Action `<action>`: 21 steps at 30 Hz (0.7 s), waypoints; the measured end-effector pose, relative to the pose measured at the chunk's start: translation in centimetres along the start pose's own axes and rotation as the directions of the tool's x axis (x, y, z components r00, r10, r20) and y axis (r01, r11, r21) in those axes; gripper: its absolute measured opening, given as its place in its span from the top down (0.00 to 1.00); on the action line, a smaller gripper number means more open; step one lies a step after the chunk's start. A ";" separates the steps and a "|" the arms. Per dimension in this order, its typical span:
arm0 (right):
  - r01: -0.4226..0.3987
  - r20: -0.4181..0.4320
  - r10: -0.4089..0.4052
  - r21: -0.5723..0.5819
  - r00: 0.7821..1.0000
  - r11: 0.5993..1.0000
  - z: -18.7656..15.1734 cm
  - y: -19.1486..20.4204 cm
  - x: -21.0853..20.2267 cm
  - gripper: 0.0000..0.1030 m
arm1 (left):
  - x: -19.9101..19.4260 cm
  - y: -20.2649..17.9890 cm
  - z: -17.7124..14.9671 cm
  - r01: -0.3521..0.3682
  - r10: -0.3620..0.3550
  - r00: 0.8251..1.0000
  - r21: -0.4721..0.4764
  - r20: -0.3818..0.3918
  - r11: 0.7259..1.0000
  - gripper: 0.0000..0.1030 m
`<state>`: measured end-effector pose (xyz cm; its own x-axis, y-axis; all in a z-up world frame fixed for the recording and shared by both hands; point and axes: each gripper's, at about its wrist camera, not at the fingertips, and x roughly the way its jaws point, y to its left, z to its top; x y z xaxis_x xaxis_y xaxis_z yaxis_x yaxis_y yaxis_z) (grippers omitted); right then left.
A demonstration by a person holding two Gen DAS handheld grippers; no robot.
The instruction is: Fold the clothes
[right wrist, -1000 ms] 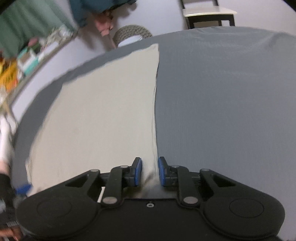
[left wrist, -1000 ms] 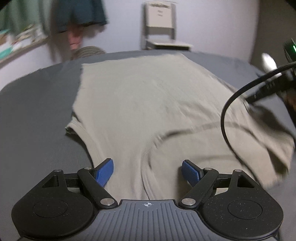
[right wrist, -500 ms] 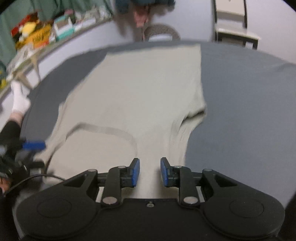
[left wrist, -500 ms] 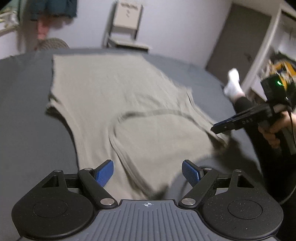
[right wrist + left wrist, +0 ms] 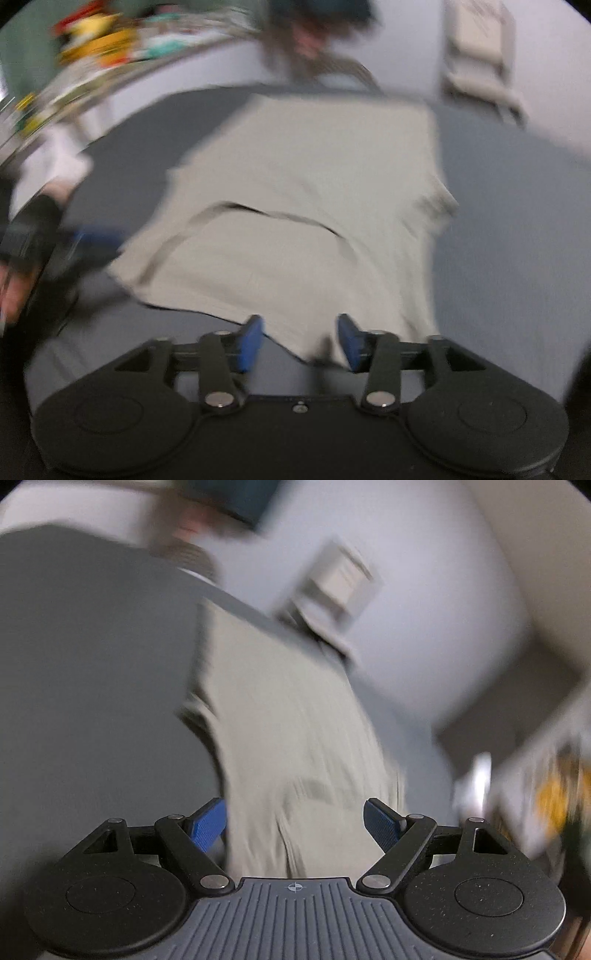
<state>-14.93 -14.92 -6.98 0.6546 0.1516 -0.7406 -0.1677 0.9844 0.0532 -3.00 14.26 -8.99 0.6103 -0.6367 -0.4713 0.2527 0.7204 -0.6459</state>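
A beige sleeveless top [image 5: 306,206] lies spread flat on the dark grey surface [image 5: 517,221], neckline toward me. My right gripper [image 5: 300,341] is open, its blue pads either side of the top's near shoulder corner. In the left wrist view the same top [image 5: 280,716] stretches away from my left gripper [image 5: 293,821], which is open wide over the top's near edge with cloth showing between the pads. Both views are motion-blurred. The left gripper's blue fingertip [image 5: 96,236] shows at the left of the right wrist view, beside the top's other shoulder.
A pale chair [image 5: 332,587] stands against the wall beyond the surface, also seen as the chair [image 5: 480,48] at top right. A round woven basket [image 5: 343,74] sits behind the far edge. Cluttered shelves [image 5: 92,40] run along the left. A hand [image 5: 14,295] holds the left tool.
The right gripper has gone from shut on the top's edge to open, letting the cloth go. Both tools have swung round quickly; the left gripper stays open and now points along the top's side.
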 end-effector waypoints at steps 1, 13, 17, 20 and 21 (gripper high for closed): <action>0.003 0.030 -0.001 -0.053 1.000 0.999 0.2 1.5 -0.2 0.48 | -0.3 1.2 0.5 0.001 0.003 0.999 -0.088 0.044 0.996 0.20; 0.203 0.184 -0.115 -0.593 0.976 0.779 -0.5 19.5 7.8 0.07 | 4.7 6.4 3.7 -0.075 0.096 0.994 -0.331 0.050 0.941 0.20; 0.237 0.179 -0.162 -0.583 0.970 0.777 0.0 20.3 9.4 0.00 | 7.4 6.1 4.2 -0.046 0.058 0.998 -0.298 0.030 0.953 0.20; 0.265 0.182 -0.194 -0.584 0.964 0.767 0.2 21.0 10.0 0.00 | 9.5 5.2 5.0 -0.084 0.086 0.996 -0.193 0.002 0.978 0.20; 0.280 0.191 -0.206 -0.592 0.960 0.756 0.2 21.4 10.1 0.00 | 10.1 5.1 5.2 -0.089 0.088 0.996 -0.164 -0.008 0.982 0.20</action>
<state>-11.80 7.67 -13.21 0.8039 -0.0403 -0.5934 -0.3795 0.7334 -0.5640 8.35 12.95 -13.90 0.6241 -0.5727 -0.5315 0.0711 0.7191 -0.6913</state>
